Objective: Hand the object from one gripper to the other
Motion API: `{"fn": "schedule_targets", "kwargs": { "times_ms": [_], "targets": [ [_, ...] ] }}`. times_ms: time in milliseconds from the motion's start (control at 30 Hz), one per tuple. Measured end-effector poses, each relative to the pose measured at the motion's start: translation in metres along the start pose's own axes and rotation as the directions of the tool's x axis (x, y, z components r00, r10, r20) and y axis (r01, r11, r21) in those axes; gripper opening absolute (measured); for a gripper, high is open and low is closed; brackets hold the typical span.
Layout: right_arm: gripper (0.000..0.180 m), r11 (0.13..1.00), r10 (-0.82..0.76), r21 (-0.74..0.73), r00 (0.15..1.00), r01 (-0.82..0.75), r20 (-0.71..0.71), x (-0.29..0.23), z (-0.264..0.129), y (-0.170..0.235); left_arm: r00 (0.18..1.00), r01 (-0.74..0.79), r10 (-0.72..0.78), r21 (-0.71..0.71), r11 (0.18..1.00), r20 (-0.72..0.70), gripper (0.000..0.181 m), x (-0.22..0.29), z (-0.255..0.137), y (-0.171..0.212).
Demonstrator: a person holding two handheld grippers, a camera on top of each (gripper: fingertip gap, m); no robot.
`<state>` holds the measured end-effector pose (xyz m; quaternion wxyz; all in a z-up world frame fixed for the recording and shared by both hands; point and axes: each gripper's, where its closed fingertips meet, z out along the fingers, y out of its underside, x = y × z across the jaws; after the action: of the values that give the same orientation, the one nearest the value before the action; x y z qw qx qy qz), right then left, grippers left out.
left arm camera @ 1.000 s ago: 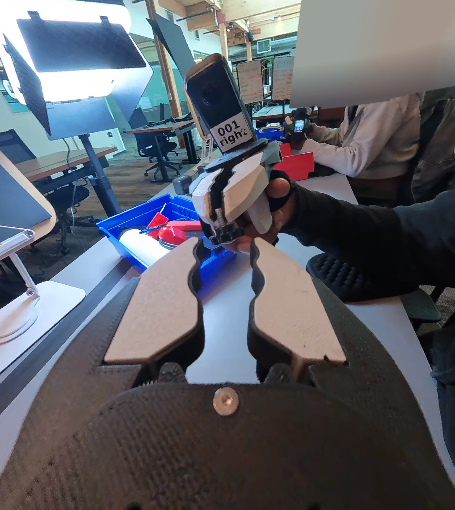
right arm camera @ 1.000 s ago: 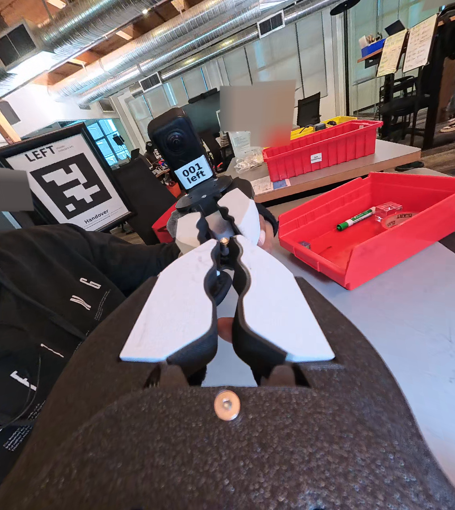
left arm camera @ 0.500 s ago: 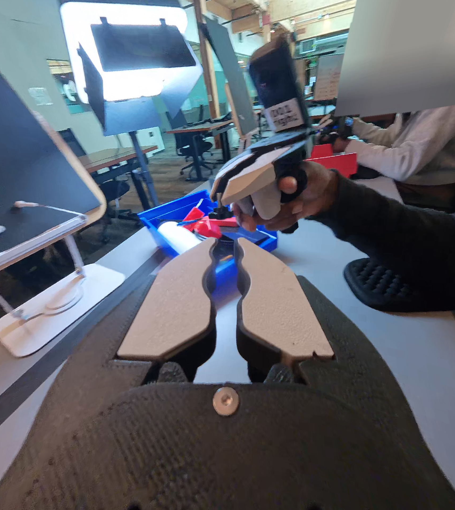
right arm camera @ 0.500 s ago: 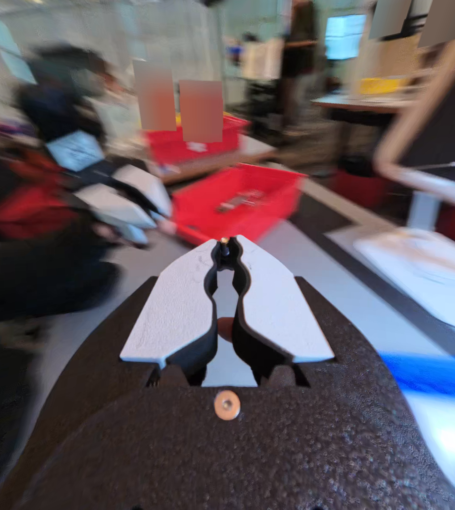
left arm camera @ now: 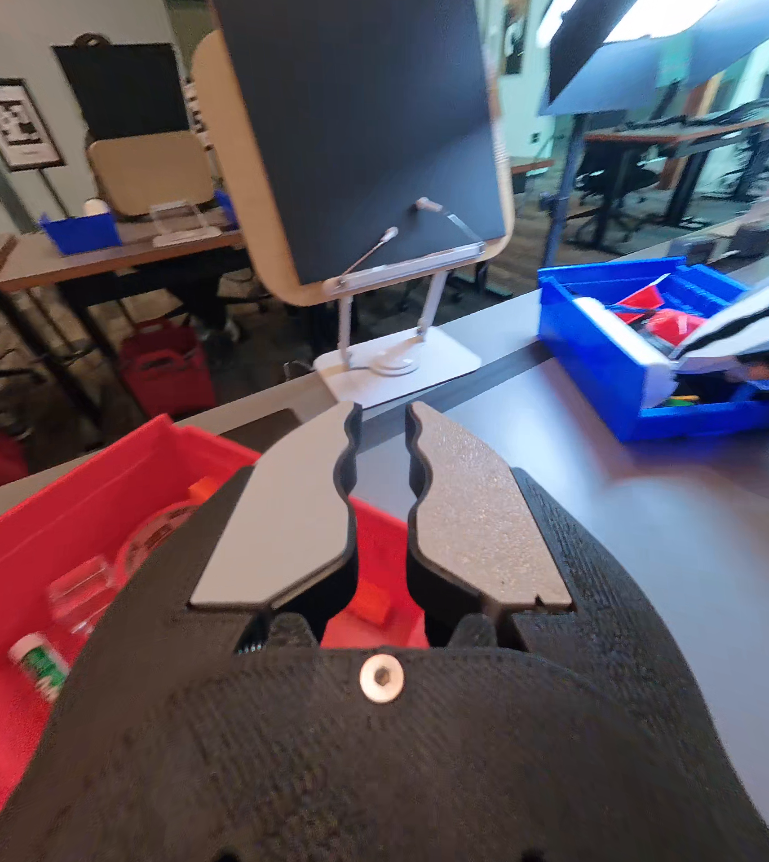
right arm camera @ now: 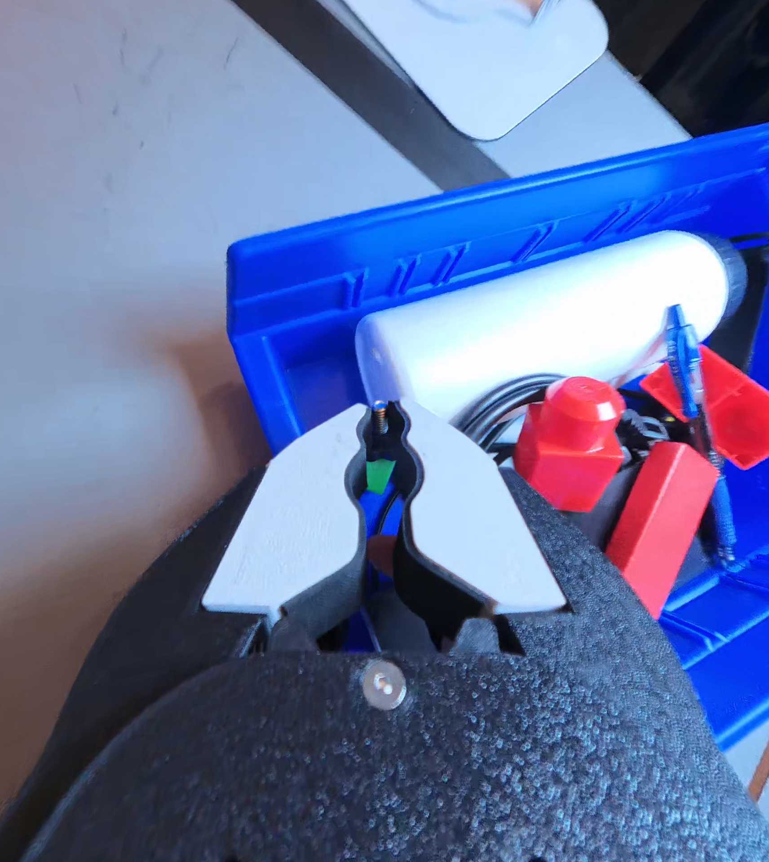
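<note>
My right gripper is shut on a small black thumbscrew. The screw's metal threaded tip sticks out past the fingertips. The gripper points down over the near left corner of the blue bin. In the left wrist view it shows at the far right, over the same blue bin. My left gripper is open and empty, with a narrow gap between its jaws. It hovers over the right side of the red bin, well apart from the right gripper.
The blue bin holds a white cylinder, red blocks and a blue pen. The red bin holds a green marker and a clear block. A tablet stand sits at the table's far edge. The tips of one gripper are about 40 cm away from the tips of the other.
The right gripper swung away from the left one and now points down into the blue bin, still holding the screw. The left gripper turned left, over the red bin.
</note>
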<state>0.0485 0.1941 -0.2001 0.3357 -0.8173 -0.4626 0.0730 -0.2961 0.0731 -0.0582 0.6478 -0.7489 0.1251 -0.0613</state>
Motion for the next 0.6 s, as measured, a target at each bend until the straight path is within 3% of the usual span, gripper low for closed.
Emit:
{"fn": "schedule_targets", "kwargs": {
  "times_ms": [133, 200, 400, 600],
  "targets": [
    [0.010, 0.998, -0.031, -0.047, 0.999, 0.030, -0.021, 0.002, 0.004, 0.008, 0.995, -0.004, 0.012, -0.080, 0.997, 0.102, 0.023, -0.037, -0.009, 0.015],
    [0.018, 1.000, -0.031, -0.004, 0.999, 0.031, -0.015, 0.002, -0.003, 0.000, 0.988, -0.016, 0.034, -0.121, 0.993, 0.154, 0.025, -0.053, -0.015, 0.023],
    [0.030, 0.960, -0.016, 0.280, 0.999, 0.023, -0.028, 0.006, -0.053, -0.048, 0.979, 0.006, 0.045, -0.252, 0.968, 0.198, 0.028, -0.079, -0.022, 0.049],
    [0.034, 0.821, -0.022, 0.570, 1.000, 0.030, -0.020, -0.003, -0.112, -0.093, 0.989, -0.045, 0.099, -0.401, 0.915, 0.114, 0.030, -0.080, 0.001, 0.081]
  ]
}}
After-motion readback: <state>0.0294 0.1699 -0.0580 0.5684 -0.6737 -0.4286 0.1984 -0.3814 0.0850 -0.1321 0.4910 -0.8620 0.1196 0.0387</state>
